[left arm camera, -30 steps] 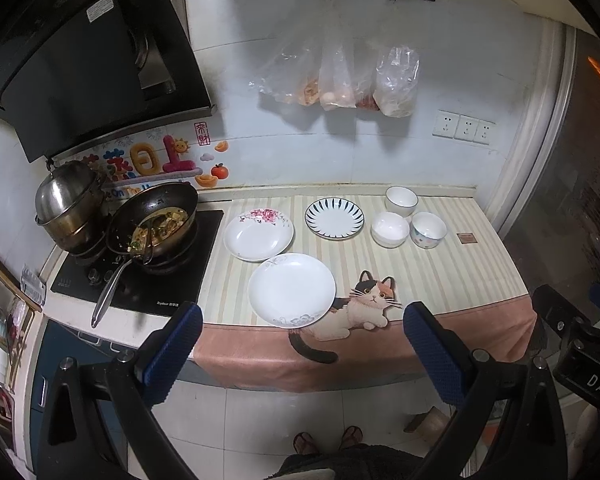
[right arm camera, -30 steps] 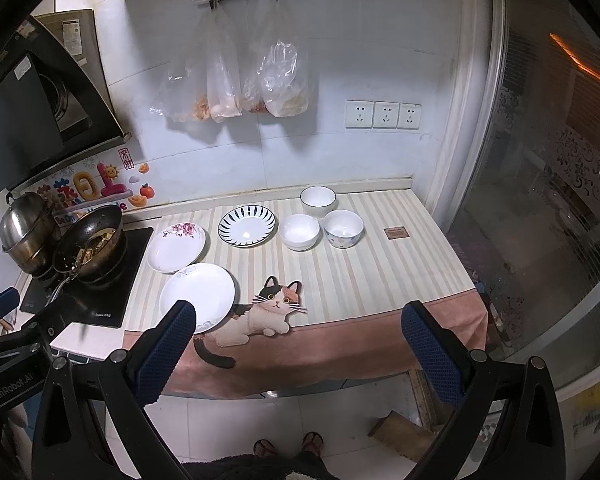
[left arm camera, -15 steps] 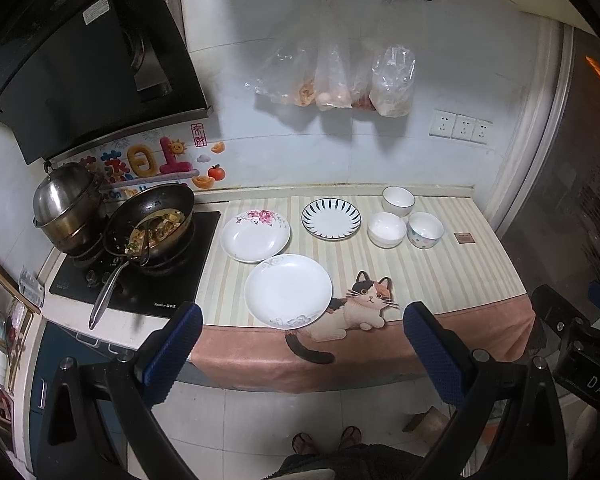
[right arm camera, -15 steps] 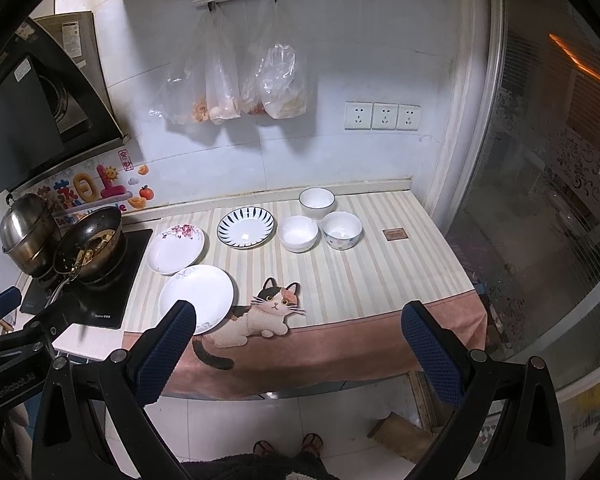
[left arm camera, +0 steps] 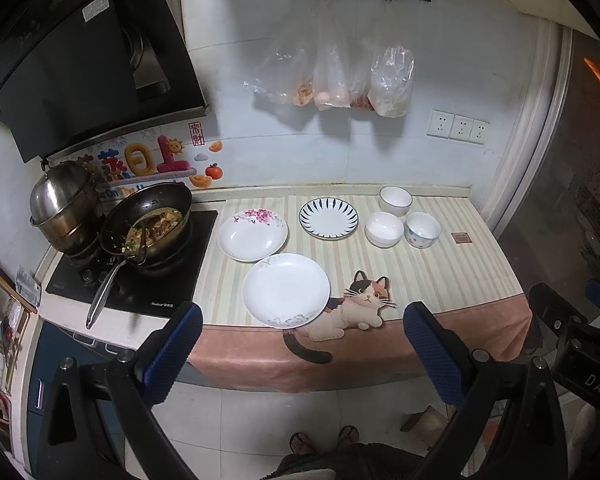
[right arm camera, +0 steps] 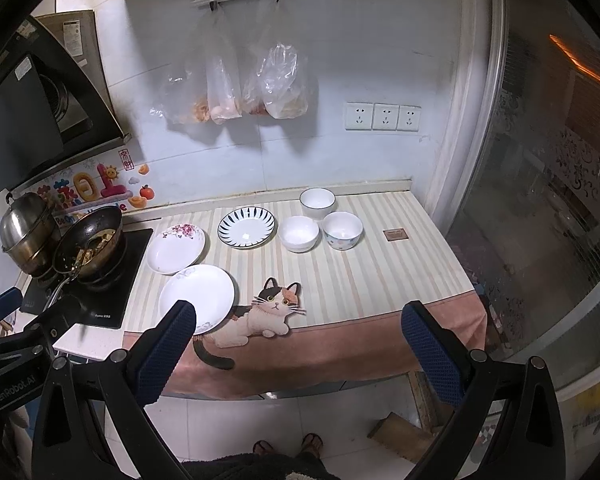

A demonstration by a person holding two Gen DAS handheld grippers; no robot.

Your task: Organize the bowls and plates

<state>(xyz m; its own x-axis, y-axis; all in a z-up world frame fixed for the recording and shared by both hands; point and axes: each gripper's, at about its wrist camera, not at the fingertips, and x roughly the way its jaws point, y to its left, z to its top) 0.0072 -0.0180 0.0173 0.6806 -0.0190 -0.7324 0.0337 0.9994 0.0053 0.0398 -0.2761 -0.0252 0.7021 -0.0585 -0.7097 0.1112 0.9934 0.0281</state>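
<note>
Little is changed since a second ago: both views are shifted only slightly, and nothing on the counter [left arm camera: 440,276] is moved. The left claw [left arm camera: 302,350] and right claw [right arm camera: 298,346] are held wide and empty, off the counter's front edge. Three plates are grouped near the stove [left arm camera: 140,276]: plain plate [left arm camera: 286,290] at the front edge, floral plate [left arm camera: 253,235] and striped plate [left arm camera: 328,218] behind. Three bowls [left arm camera: 384,229] are clustered toward the back right.
</note>
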